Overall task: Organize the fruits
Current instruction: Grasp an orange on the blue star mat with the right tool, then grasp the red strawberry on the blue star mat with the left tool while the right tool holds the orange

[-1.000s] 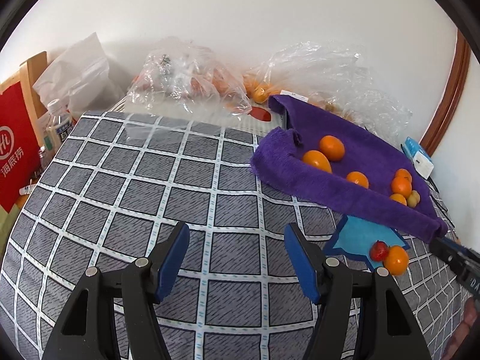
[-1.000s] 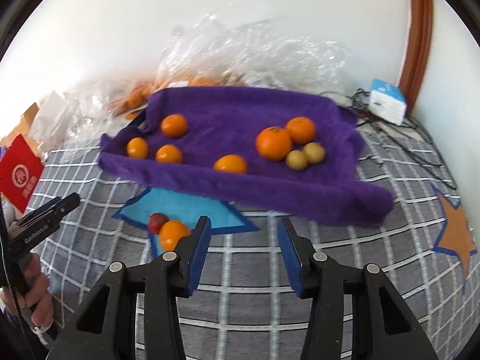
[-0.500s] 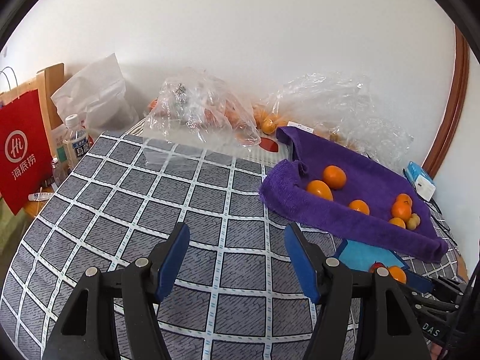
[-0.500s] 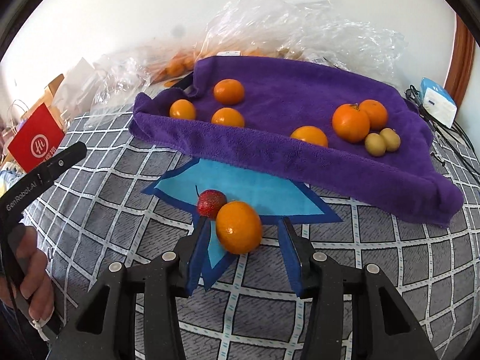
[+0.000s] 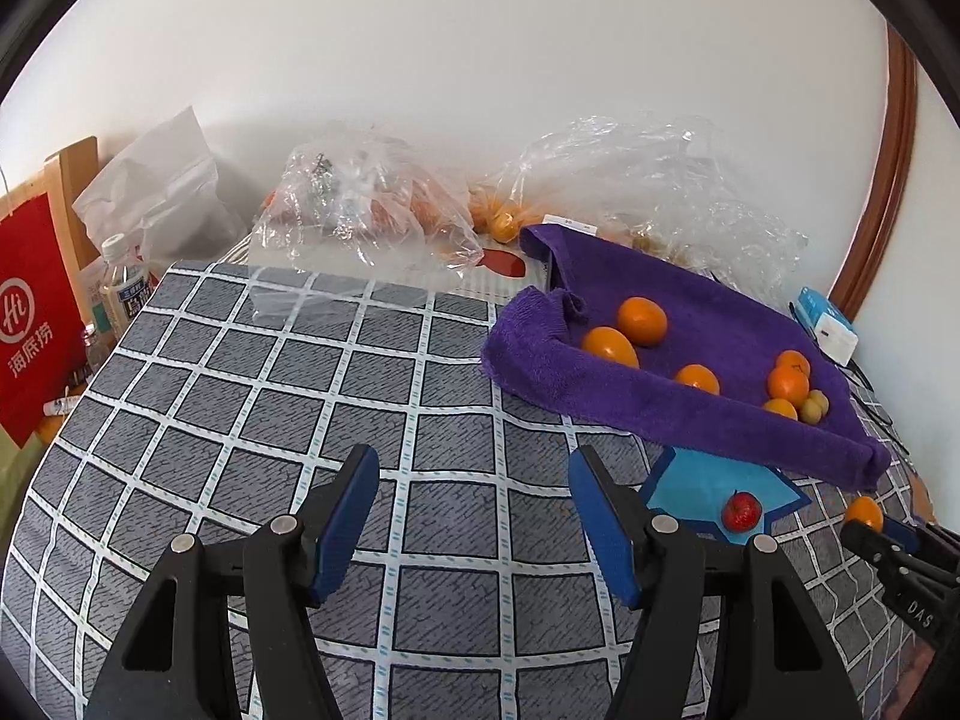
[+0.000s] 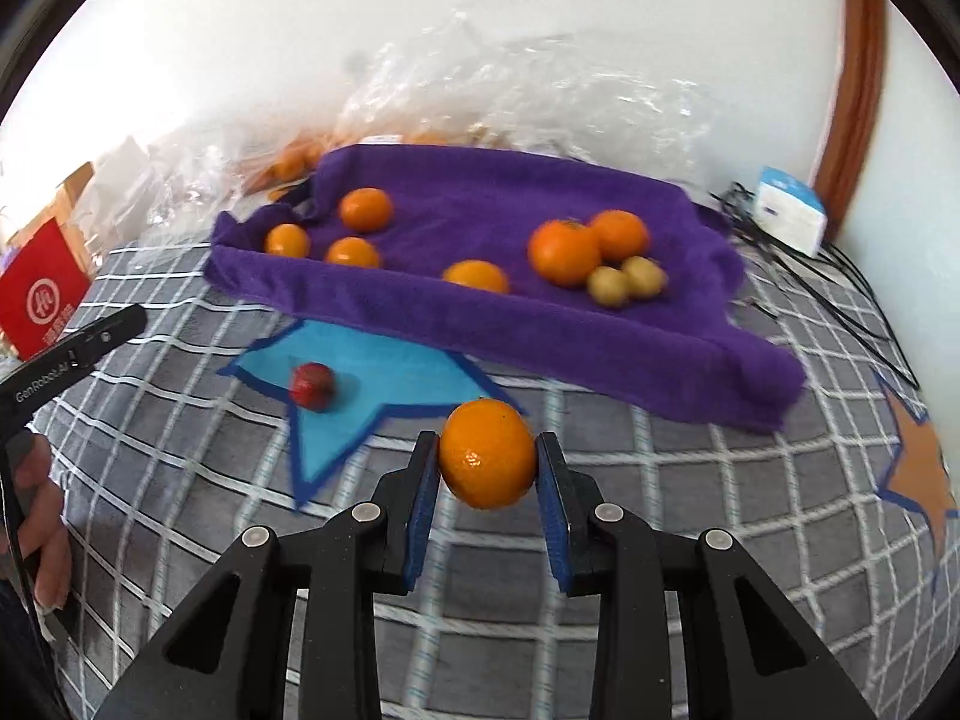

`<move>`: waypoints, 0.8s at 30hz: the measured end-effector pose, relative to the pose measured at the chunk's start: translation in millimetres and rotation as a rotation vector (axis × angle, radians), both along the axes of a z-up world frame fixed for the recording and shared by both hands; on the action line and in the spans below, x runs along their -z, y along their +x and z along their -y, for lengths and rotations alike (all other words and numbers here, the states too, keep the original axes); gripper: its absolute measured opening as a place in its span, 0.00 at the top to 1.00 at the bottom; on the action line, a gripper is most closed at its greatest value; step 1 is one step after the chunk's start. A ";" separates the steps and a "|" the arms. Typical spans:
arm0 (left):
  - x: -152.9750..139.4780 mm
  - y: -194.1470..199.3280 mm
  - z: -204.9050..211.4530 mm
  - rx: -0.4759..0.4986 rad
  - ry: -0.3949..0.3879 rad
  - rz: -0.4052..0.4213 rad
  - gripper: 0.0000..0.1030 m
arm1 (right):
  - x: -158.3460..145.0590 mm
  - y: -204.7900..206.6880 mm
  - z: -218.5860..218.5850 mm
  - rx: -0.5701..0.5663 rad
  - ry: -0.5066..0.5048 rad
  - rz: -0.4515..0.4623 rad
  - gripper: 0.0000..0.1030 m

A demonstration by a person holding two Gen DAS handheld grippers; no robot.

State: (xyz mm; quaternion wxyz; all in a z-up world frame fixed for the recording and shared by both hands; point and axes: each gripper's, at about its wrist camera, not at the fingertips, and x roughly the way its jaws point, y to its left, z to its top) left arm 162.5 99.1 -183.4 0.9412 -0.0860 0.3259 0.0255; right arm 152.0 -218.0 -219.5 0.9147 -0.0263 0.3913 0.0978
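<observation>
Right gripper point(image 6: 487, 468) clamps the orange point(image 6: 487, 461) by its sides; round skin could slip. Left gripper point(image 5: 471, 516) hangs released.

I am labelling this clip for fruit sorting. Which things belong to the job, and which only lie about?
Job: orange in right gripper; strawberry; purple towel with fruit.

Lying about: plastic bags; red bag; water bottle; white box; cables.
</observation>
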 end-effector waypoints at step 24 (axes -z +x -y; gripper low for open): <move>3.3 -6.6 40.4 0.118 -0.060 -0.134 0.39 | 13.2 -12.8 77.6 0.169 0.078 -0.048 0.69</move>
